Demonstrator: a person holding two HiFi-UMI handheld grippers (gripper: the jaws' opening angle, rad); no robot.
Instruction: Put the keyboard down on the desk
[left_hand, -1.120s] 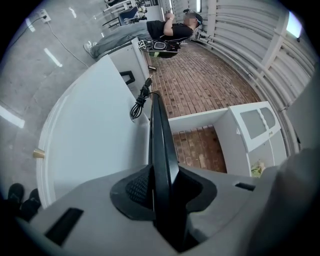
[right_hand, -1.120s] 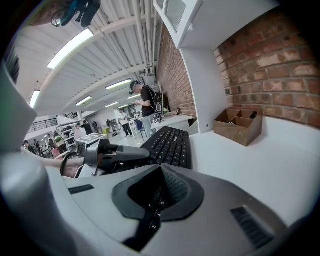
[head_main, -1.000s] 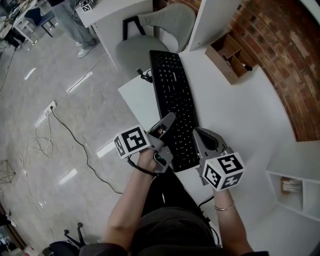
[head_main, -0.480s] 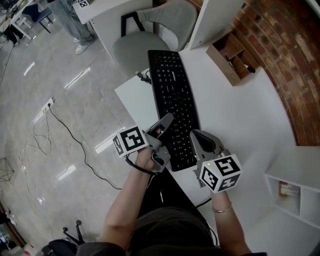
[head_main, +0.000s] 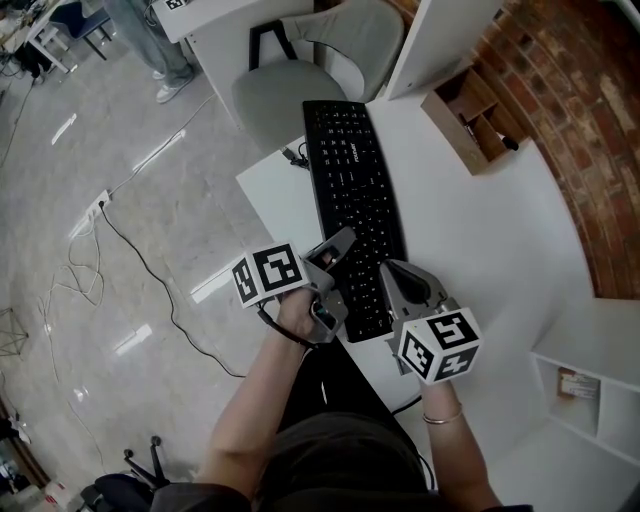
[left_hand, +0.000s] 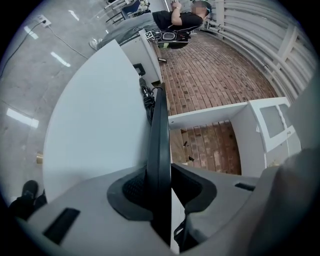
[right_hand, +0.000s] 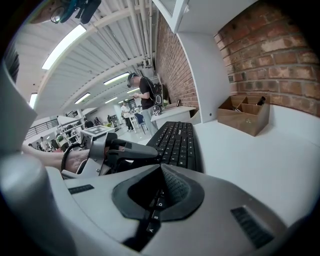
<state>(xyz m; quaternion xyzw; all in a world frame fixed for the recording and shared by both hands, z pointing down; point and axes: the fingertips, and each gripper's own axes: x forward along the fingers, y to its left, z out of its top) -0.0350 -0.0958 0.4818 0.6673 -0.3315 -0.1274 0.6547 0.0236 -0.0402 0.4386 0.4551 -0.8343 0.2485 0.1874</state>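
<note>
A long black keyboard (head_main: 350, 180) lies lengthwise on the white desk (head_main: 470, 230), its near end at the desk's front edge. My left gripper (head_main: 342, 243) is shut on the keyboard's left edge near that end. In the left gripper view the keyboard (left_hand: 159, 130) stands edge-on between both pads of the left gripper (left_hand: 161, 175). My right gripper (head_main: 392, 272) grips the near right corner. In the right gripper view, keys show in the slit between the right gripper's (right_hand: 155, 200) jaws, the keyboard (right_hand: 177, 140) runs away ahead, and the left gripper (right_hand: 120, 150) is at the left.
A wooden organiser box (head_main: 470, 115) sits at the desk's far right against a brick wall. A grey chair (head_main: 290, 85) stands beyond the keyboard's far end, with a black cable (head_main: 293, 155) coiled beside it. White shelving (head_main: 590, 380) is at the right. People stand far off (right_hand: 147, 95).
The left gripper has sunk a little with the keyboard's left edge. The right gripper has kept its place.
</note>
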